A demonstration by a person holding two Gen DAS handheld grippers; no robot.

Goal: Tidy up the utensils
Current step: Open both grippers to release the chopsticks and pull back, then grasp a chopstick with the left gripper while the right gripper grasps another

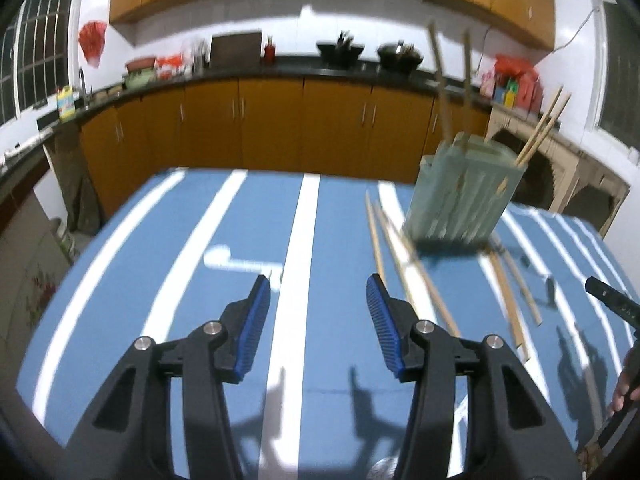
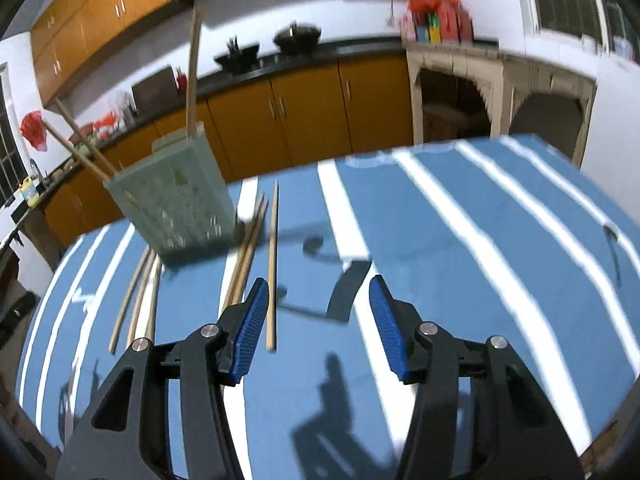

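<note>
A pale green utensil holder [image 1: 464,192] stands on the blue striped tablecloth [image 1: 224,216], with several wooden chopsticks [image 1: 542,130] sticking up out of it. Loose chopsticks [image 1: 404,256] lie on the cloth beside it on both sides. My left gripper [image 1: 318,292] is open and empty, hovering left of and nearer than the holder. In the right wrist view the holder [image 2: 176,200] stands at the far left, with loose chopsticks [image 2: 273,264] lying ahead of my open, empty right gripper [image 2: 319,294]. One chopstick lies just inside its left finger [image 2: 252,320].
The table's far edge [image 1: 280,172] drops off toward orange kitchen cabinets [image 1: 272,124] and a dark counter with woks. The other gripper's black tip [image 1: 608,300] shows at the right edge of the left wrist view. More loose chopsticks [image 2: 136,296] lie left of the holder.
</note>
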